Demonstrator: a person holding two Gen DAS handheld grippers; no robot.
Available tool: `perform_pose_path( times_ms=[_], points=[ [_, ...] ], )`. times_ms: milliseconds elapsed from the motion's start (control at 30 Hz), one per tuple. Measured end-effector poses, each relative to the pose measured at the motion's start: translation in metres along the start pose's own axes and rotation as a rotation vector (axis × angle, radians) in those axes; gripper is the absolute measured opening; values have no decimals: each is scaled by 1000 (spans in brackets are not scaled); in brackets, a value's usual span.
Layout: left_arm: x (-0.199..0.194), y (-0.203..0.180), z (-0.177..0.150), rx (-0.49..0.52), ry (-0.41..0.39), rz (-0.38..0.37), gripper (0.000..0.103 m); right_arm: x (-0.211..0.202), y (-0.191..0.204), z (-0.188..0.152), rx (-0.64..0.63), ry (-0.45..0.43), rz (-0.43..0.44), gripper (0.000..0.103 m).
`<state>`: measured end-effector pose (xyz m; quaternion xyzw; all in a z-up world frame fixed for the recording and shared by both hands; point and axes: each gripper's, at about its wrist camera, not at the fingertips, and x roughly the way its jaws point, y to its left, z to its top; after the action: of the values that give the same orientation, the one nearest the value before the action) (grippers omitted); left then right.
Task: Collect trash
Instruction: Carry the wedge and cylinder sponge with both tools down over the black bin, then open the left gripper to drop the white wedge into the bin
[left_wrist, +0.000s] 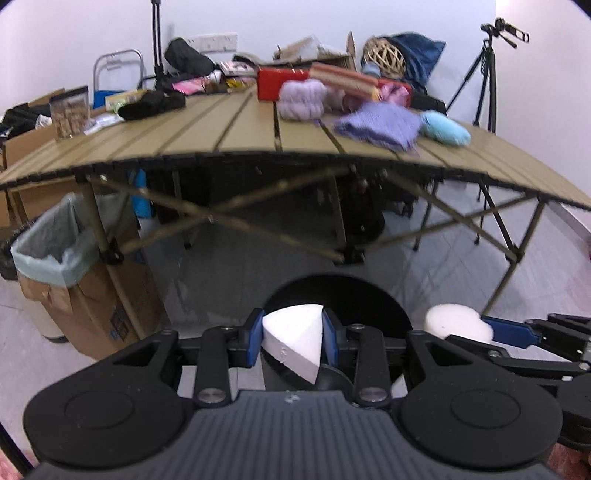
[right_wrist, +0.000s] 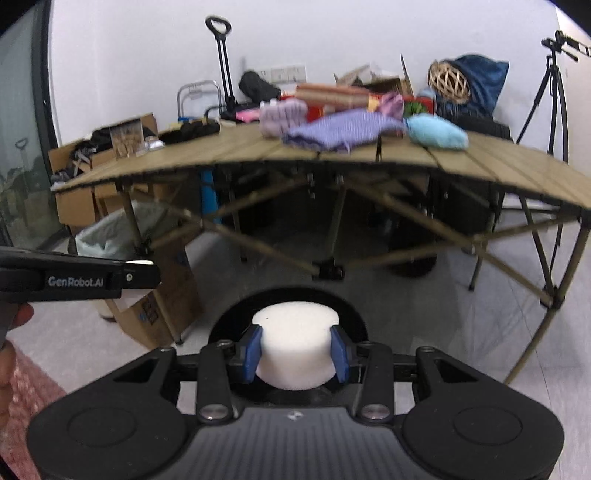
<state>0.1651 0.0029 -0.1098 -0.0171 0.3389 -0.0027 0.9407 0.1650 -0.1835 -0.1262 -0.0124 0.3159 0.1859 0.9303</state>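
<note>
Spanning the whole width beyond both claws, a tan slatted folding table stands on crossed legs, piled at its far side with clutter, among it a lilac knitted cloth and a pale blue bundle. Ahead and left of the left gripper, a cardboard box lined with a pale green bag sits on the floor by the table leg. Directly under both claws is a round black bin, its dark mouth just past the fingertips. The left gripper is clenched on a white foam wedge, blue pads pressing its two sides. To its right, the right gripper grasps a white foam cylinder, held upright between its pads above the same dark opening.
</note>
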Motion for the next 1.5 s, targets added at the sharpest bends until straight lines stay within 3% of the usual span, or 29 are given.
perform_pose_path(
  times_ms=[567, 900, 1500],
  points=[
    [21, -5, -35, 12, 169, 5, 33, 19, -3, -37, 16, 155, -57, 38],
    [51, -16, -35, 30, 234, -8, 33, 29, -19, -38, 42, 172, -101, 38],
    [102, -42, -20, 84, 269, -17, 33, 59, -62, -23, 114, 164, -198, 38]
  ],
)
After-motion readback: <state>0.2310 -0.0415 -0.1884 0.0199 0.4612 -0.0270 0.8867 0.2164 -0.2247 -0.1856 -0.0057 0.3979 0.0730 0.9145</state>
